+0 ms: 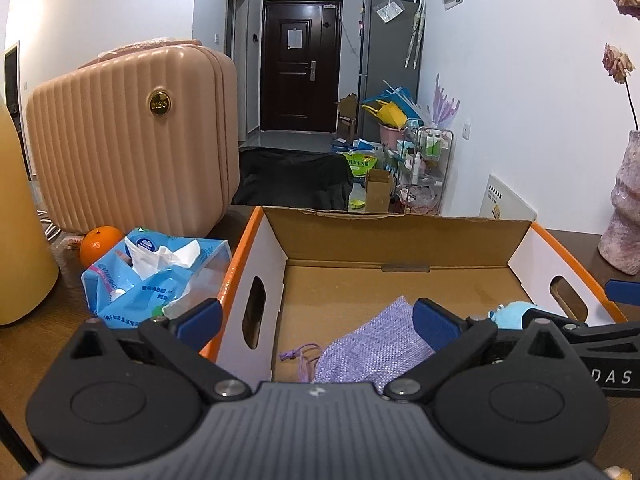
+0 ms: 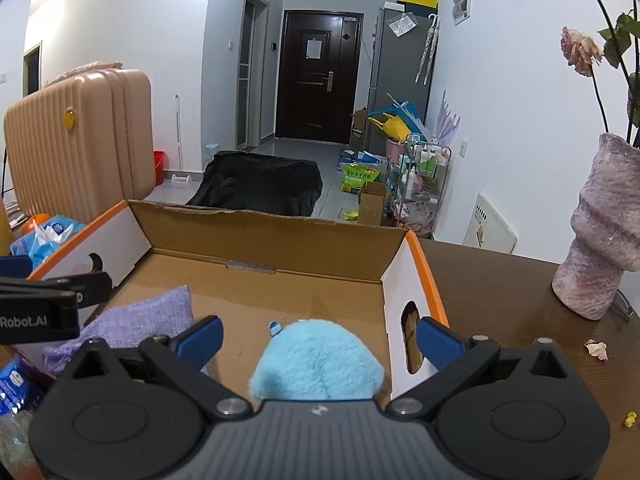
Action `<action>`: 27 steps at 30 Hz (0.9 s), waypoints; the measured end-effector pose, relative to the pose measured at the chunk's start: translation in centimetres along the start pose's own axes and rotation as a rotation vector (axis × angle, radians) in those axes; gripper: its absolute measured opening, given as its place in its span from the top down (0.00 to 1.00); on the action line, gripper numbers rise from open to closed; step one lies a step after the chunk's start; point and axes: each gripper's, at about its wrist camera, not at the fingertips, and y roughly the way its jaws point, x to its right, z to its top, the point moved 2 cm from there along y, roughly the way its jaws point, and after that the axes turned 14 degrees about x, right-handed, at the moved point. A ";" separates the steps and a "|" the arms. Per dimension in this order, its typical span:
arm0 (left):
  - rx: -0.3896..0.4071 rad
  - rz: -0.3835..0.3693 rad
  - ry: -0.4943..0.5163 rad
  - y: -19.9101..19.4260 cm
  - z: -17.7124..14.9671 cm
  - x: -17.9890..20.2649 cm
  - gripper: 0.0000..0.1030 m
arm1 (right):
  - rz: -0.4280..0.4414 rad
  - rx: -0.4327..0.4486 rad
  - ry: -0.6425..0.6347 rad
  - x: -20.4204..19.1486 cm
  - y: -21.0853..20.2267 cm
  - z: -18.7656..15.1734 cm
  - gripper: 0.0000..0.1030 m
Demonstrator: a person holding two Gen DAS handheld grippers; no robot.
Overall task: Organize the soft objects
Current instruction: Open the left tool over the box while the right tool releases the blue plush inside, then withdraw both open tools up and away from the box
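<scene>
An open cardboard box (image 1: 400, 236) with orange rims stands on the brown table; it also shows in the right wrist view (image 2: 280, 236). A purple knitted pouch (image 1: 372, 348) with a drawstring lies inside at the near left, also seen in the right wrist view (image 2: 148, 316). A fluffy light-blue plush toy (image 2: 316, 364) lies inside at the near right, its edge visible in the left wrist view (image 1: 512, 314). My left gripper (image 1: 318, 322) is open above the pouch, empty. My right gripper (image 2: 320, 338) is open around the plush, not closed on it.
Left of the box lie a blue tissue pack (image 1: 156, 272) and an orange (image 1: 100, 244), with a pink suitcase (image 1: 132, 140) behind. A purple vase (image 2: 600, 232) with dried roses stands on the table at the right. Petals (image 2: 596, 349) lie near it.
</scene>
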 end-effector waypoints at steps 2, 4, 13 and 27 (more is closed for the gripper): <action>0.006 0.001 -0.001 -0.2 0.1 0.0 0.00 | 0.000 0.006 0.001 0.1 -0.3 0.1 0.00; 0.007 0.000 -0.003 -0.5 0.0 -0.1 0.00 | -0.002 0.011 0.001 0.1 -0.7 0.1 0.00; 0.024 -0.003 -0.030 -2.5 0.1 -1.2 0.00 | 0.001 0.041 -0.003 0.4 -2.9 0.1 0.00; 0.106 -0.007 -0.036 -6.9 0.6 -2.5 0.00 | 0.036 0.134 -0.006 0.3 -8.8 0.0 0.00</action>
